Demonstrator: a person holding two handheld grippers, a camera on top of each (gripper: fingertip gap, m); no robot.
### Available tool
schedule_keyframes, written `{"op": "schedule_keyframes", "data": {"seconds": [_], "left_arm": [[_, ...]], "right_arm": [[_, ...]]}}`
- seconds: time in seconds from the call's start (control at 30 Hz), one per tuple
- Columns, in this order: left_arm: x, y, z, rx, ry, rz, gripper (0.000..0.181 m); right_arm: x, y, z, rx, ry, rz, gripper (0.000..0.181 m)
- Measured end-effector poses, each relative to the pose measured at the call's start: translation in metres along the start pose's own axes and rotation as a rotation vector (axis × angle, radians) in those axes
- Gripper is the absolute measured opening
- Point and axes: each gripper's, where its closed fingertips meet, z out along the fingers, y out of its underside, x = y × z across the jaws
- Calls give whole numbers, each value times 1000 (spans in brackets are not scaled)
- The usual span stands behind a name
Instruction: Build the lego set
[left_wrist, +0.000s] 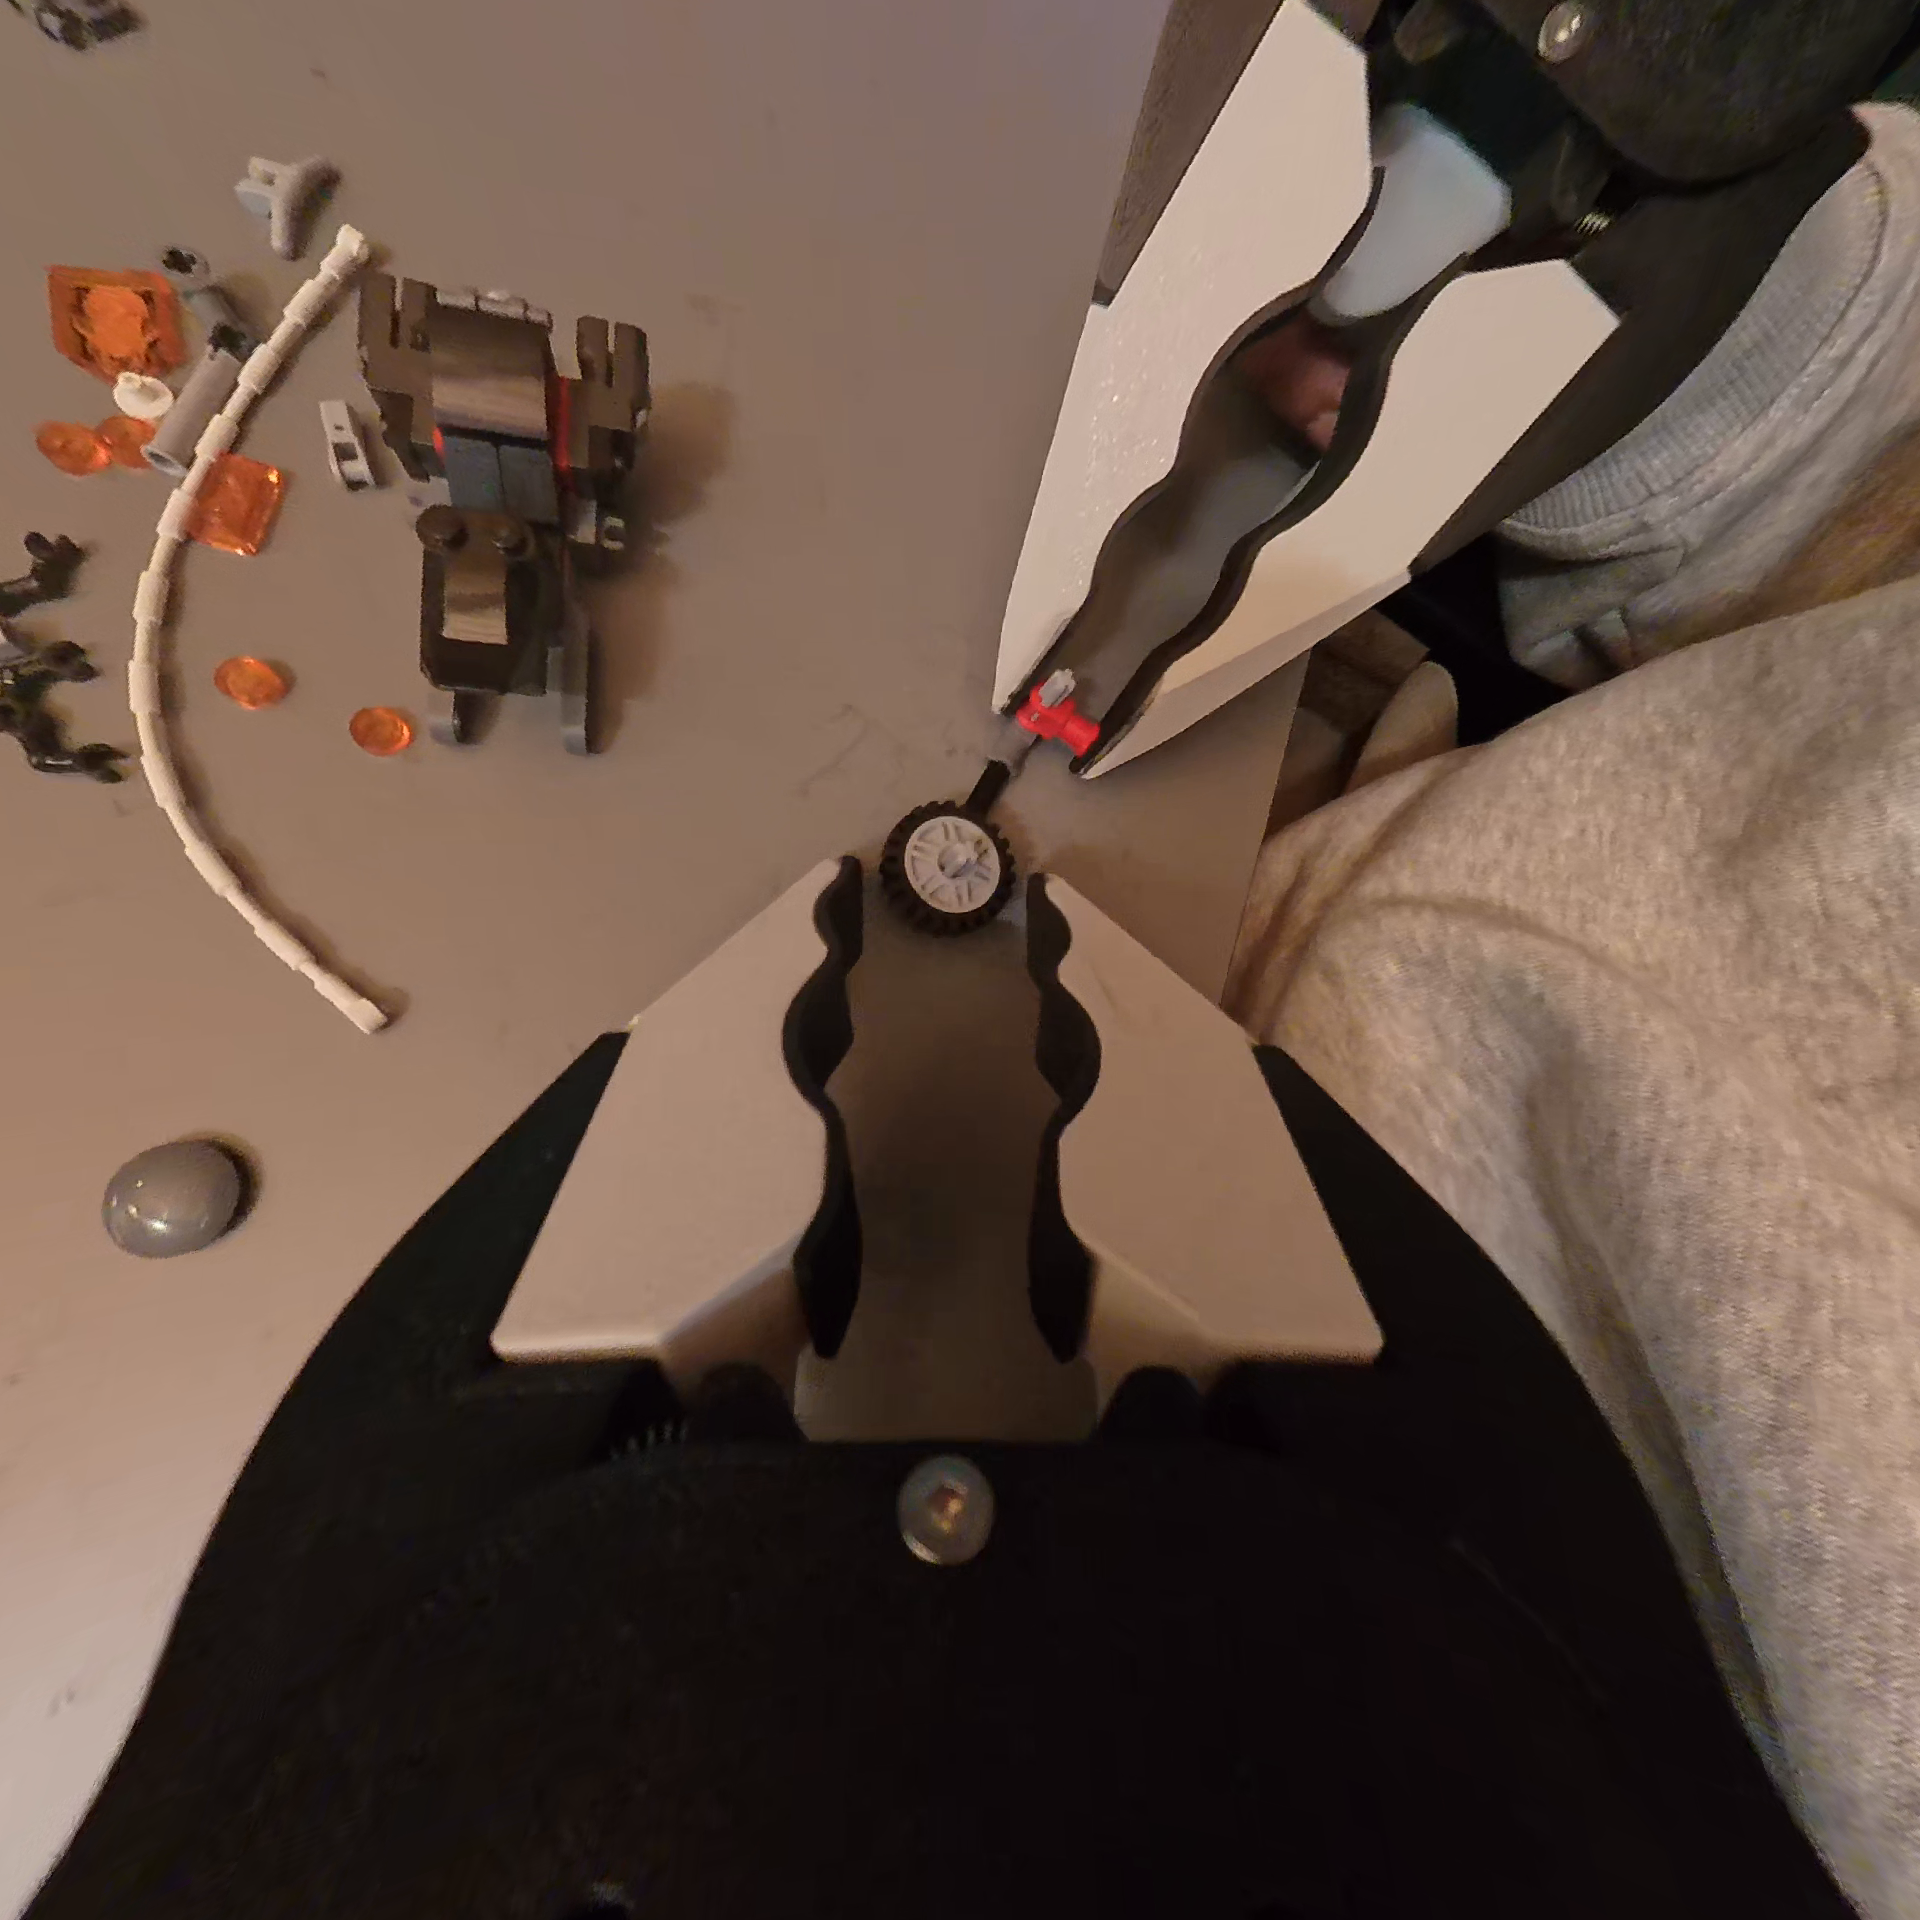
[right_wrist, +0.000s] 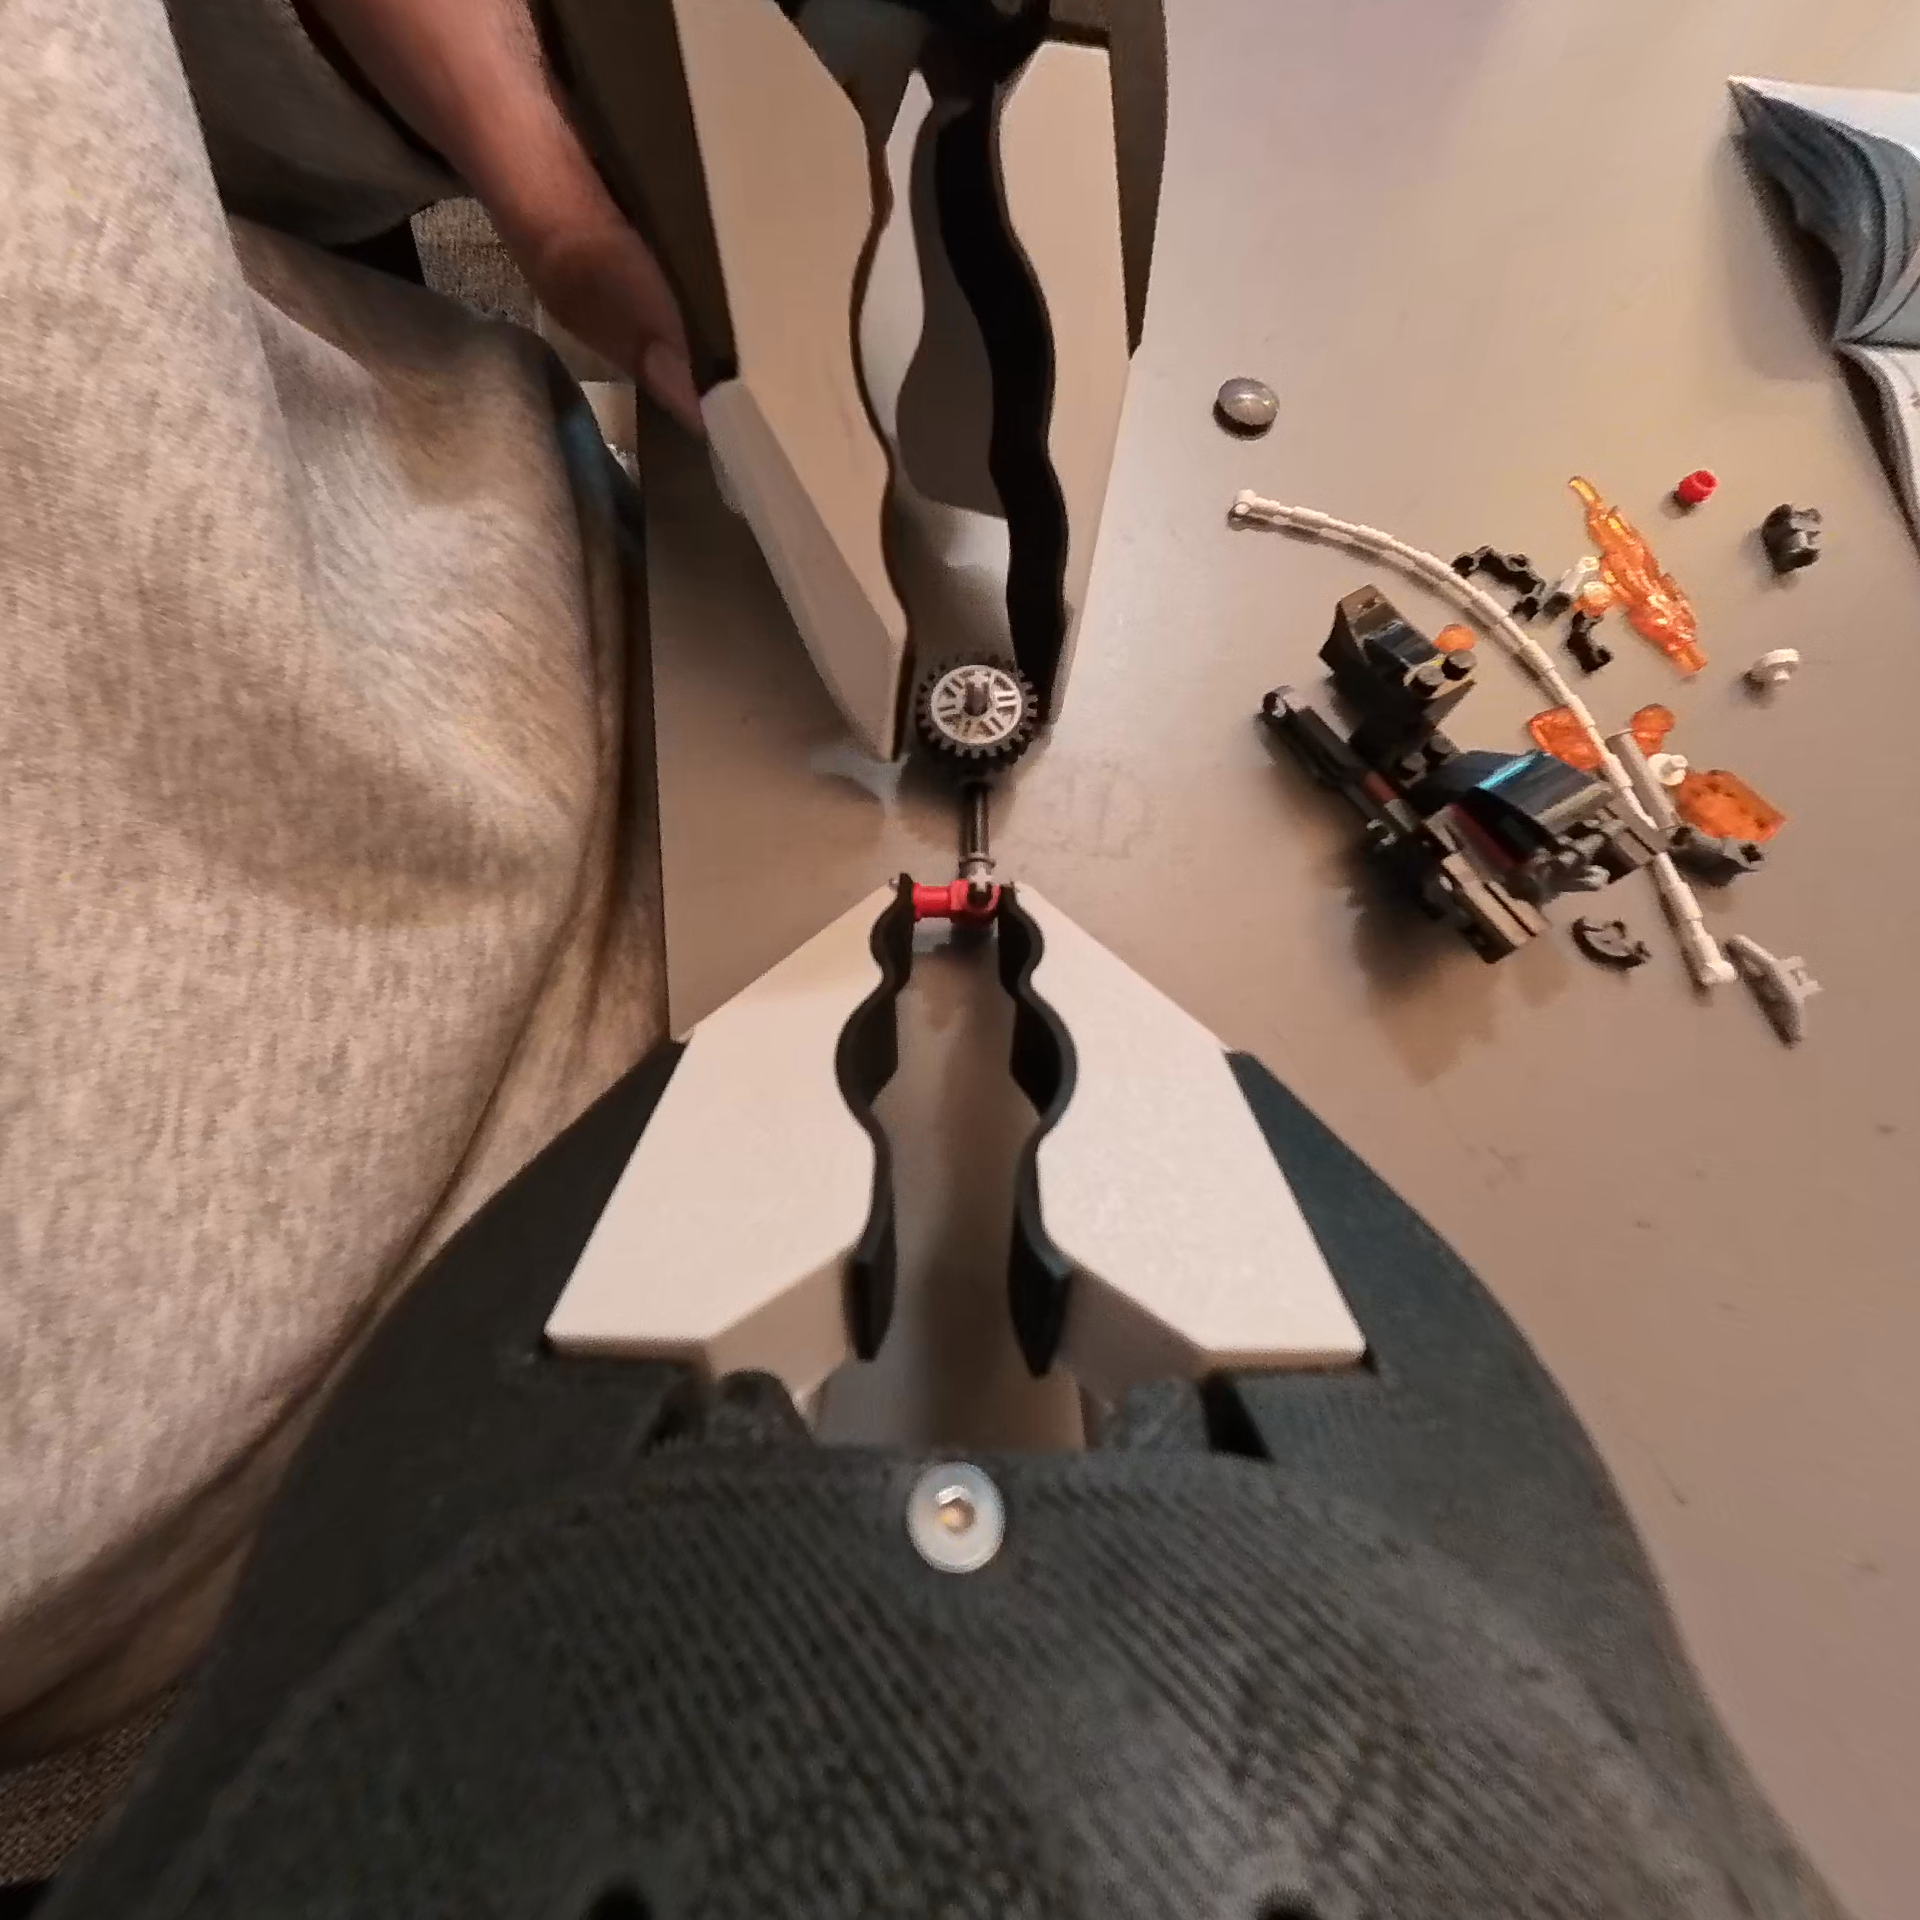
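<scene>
My left gripper (left_wrist: 943, 878) is shut on a small black wheel with a grey hub (left_wrist: 948, 864), held above the table near its edge. A thin black axle (left_wrist: 990, 781) runs from the wheel to a red connector piece (left_wrist: 1058, 719). My right gripper (right_wrist: 951, 899) is shut on that red connector (right_wrist: 943, 898). In the right wrist view the wheel (right_wrist: 978, 712) sits between the left gripper's fingertips, and the axle (right_wrist: 979, 831) links the two pieces. The two grippers face each other tip to tip.
A partly built dark model (left_wrist: 499, 478) stands on the grey table (left_wrist: 727, 208), also in the right wrist view (right_wrist: 1455, 769). Around it lie orange transparent pieces (left_wrist: 241, 506), a white flexible tube (left_wrist: 197, 623), black parts, a grey dome (left_wrist: 171, 1195). A booklet (right_wrist: 1849, 239) lies far right. A person's grey clothing fills one side. The tips of both grippers are at nearly the same place.
</scene>
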Motion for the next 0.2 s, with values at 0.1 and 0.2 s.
{"op": "schedule_keyframes", "data": {"seconds": [0.1,0.2], "left_arm": [[3,-1,-1,18,34,-10,33],[3,-3,-2,44,76,-41,34]], "right_arm": [[0,0,0,0,-2,2,14],[0,-1,0,0,-7,9,14]]}}
